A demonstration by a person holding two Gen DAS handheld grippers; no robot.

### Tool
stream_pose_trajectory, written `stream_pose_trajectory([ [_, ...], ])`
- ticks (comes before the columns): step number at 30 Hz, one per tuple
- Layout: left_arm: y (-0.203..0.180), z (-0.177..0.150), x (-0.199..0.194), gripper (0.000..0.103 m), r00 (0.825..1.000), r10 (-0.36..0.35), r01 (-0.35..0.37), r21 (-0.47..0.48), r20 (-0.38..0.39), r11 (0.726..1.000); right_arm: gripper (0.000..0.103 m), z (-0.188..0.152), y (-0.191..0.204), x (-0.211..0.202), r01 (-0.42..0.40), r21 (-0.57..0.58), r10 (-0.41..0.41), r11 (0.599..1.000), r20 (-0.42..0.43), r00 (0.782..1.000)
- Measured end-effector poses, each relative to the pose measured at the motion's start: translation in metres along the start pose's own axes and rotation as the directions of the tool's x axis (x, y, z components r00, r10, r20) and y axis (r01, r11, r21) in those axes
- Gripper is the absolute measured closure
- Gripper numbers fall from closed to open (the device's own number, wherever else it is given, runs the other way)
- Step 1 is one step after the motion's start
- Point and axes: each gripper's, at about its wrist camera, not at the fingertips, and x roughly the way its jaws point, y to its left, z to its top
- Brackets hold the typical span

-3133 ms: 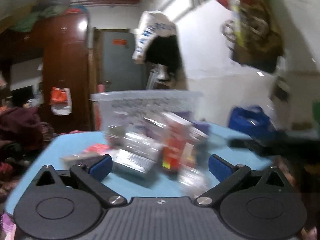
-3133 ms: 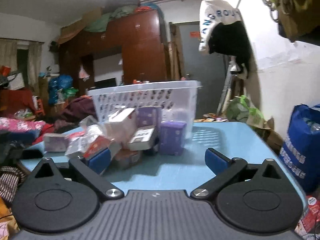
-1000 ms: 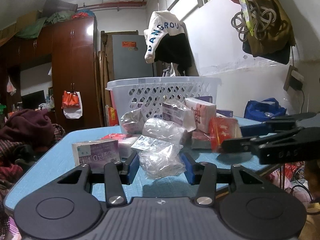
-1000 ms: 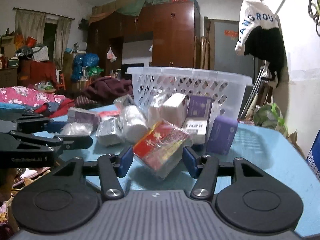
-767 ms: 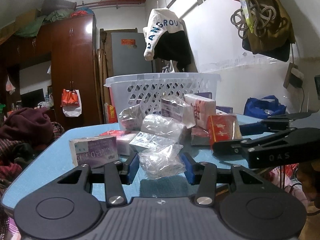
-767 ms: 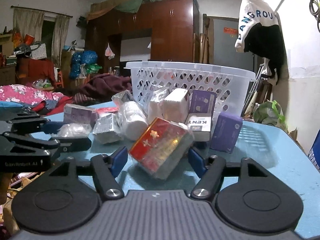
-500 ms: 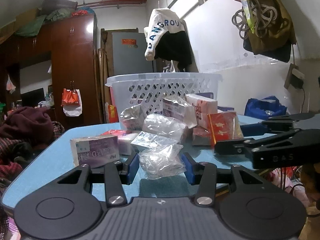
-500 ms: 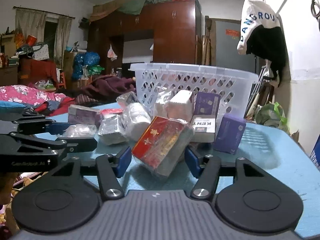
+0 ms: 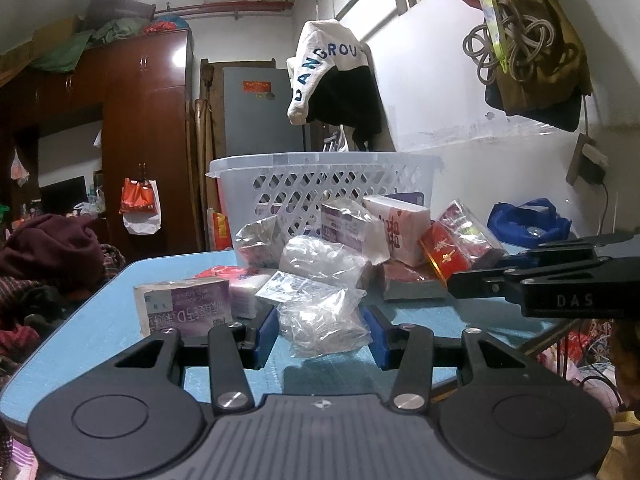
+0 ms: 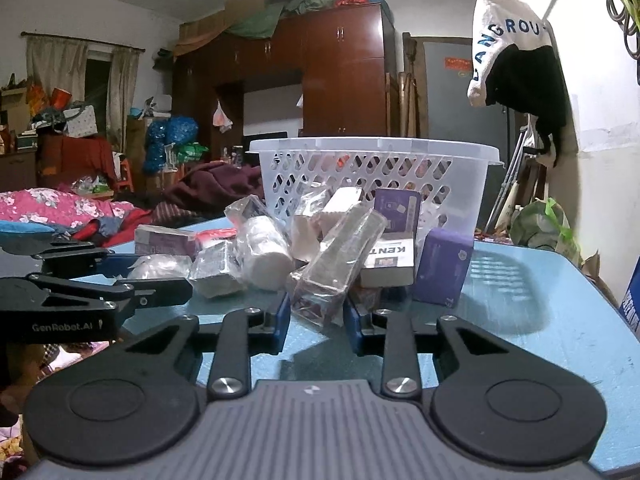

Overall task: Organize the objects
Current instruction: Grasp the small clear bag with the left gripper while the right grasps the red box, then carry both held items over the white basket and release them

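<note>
A white perforated basket [image 9: 320,184] stands at the far side of the blue table [image 9: 104,320], with a heap of packets and boxes in front of it. My left gripper [image 9: 322,330] is shut on a clear plastic bag [image 9: 320,320] and holds it just above the table. My right gripper [image 10: 316,316] is shut on a red box in clear wrap [image 10: 340,260], tilted up; the box also shows red in the left wrist view [image 9: 448,252]. The basket shows in the right wrist view [image 10: 372,172] too.
A purple-and-white packet [image 9: 184,308] lies left of the left gripper. A KENT box [image 10: 390,262] and a purple box [image 10: 440,272] stand right of the right gripper. A blue bag [image 9: 528,224] sits past the table's right edge. Clothes hang on the wall.
Both grippers closed from open onto their items about a second ago. Since then the right gripper has tilted the red box more upright and narrowed its grip; the left barely moved.
</note>
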Motion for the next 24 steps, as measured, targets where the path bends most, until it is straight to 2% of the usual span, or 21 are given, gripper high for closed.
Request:
stream_pose_trajectory([
  [5,0.002,-0.001,0.001,0.052,1.000,0.005,-0.005,-0.001,-0.003,1.000,0.062,-0.001,-0.005,0.001,-0.008,0.034,0.008,0.999,0.006,1.000],
  [6,0.002,-0.001,0.001,0.052,1.000,0.006,-0.006,0.000,-0.004,1.000,0.063,-0.001,-0.005,0.001,-0.009,0.039,0.008,0.999,0.009,1.000],
  [7,0.002,-0.001,0.001,0.052,1.000,0.006,-0.006,0.000,-0.004,1.000,0.068,-0.001,-0.005,0.001,-0.008,0.039,0.008,0.999,0.004,1.000],
  [17,0.002,0.008,-0.004,0.052,0.998,-0.013,0.014,-0.010,0.057,1.000,0.072,0.007,0.002,-0.013,0.045,-0.033,-0.043,0.998,0.072,0.996],
  [20,0.002,0.025,0.000,0.052,0.994,-0.016,0.017,-0.006,0.104,1.000,0.072,0.022,0.001,-0.015,0.060,-0.055,-0.054,0.997,0.099,0.994],
  [24,0.007,0.084,0.022,0.052,0.984,-0.029,0.032,-0.015,0.174,0.999,0.072,0.071,-0.007,-0.002,0.088,-0.102,-0.074,0.991,0.138,0.988],
])
